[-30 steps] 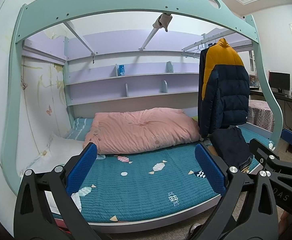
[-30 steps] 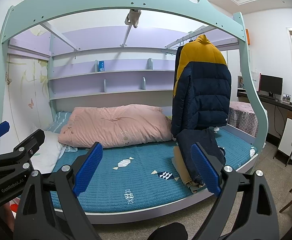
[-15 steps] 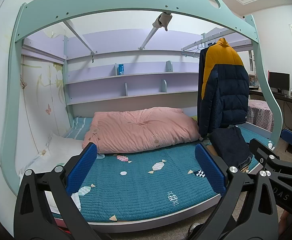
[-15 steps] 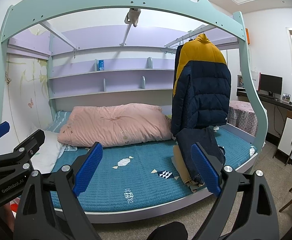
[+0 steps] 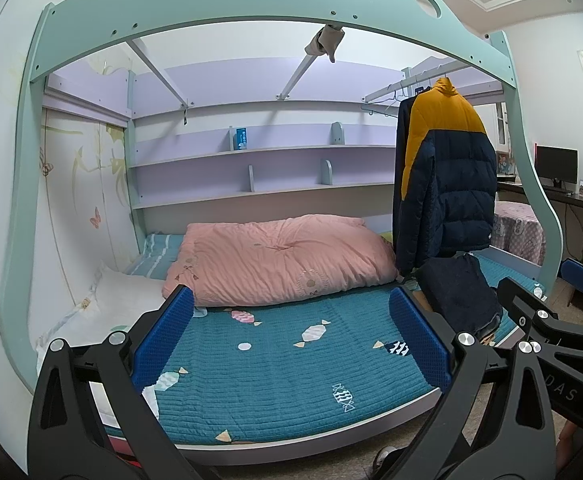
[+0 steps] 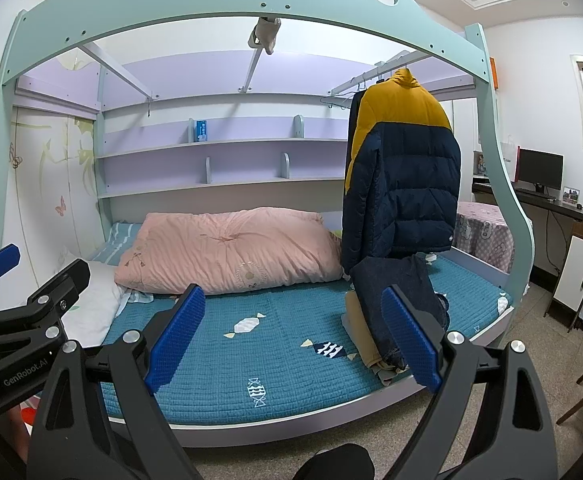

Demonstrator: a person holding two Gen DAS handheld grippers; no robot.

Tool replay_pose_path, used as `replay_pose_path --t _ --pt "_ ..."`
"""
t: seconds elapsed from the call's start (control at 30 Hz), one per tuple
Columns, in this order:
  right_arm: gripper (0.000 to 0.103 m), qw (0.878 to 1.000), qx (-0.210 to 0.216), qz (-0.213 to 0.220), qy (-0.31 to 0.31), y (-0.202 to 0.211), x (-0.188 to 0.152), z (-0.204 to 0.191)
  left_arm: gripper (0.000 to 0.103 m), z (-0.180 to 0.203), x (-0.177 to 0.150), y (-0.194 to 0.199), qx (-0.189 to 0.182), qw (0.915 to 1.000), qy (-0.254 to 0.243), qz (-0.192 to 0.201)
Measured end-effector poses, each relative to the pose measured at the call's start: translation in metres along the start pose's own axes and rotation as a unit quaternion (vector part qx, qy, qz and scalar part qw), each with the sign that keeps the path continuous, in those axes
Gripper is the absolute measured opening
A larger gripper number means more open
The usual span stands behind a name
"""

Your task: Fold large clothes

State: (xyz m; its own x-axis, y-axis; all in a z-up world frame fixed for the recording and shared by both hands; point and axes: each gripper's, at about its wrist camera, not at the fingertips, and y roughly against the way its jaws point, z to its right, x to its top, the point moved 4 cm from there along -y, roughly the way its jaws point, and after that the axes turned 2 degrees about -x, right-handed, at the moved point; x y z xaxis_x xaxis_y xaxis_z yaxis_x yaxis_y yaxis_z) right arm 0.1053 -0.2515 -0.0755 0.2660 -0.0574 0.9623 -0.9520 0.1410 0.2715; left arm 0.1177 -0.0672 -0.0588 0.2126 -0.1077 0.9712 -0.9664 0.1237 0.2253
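Both grippers — the left gripper (image 5: 289, 338) and the right gripper (image 6: 293, 334) — are wide open and hold nothing, the dark folded clothes (image 6: 401, 300) lie on the blue bed (image 6: 283, 364), and the puffy jacket (image 6: 403, 184) hangs behind them.

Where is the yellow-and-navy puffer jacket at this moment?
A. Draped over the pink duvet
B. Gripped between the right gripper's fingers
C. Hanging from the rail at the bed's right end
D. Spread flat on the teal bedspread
C: the puffer jacket hangs from the rail above the folded dark clothes, while both grippers, left and right, are open and empty.
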Motion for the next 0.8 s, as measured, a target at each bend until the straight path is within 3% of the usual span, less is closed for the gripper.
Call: replay_pose_path --t 0.8 --pt "0.087 1.000 0.002 0.002 -0.003 0.001 0.002 0.000 0.098 0.011 0.003 -0.003 0.007 1.0000 -0.003 0.001"
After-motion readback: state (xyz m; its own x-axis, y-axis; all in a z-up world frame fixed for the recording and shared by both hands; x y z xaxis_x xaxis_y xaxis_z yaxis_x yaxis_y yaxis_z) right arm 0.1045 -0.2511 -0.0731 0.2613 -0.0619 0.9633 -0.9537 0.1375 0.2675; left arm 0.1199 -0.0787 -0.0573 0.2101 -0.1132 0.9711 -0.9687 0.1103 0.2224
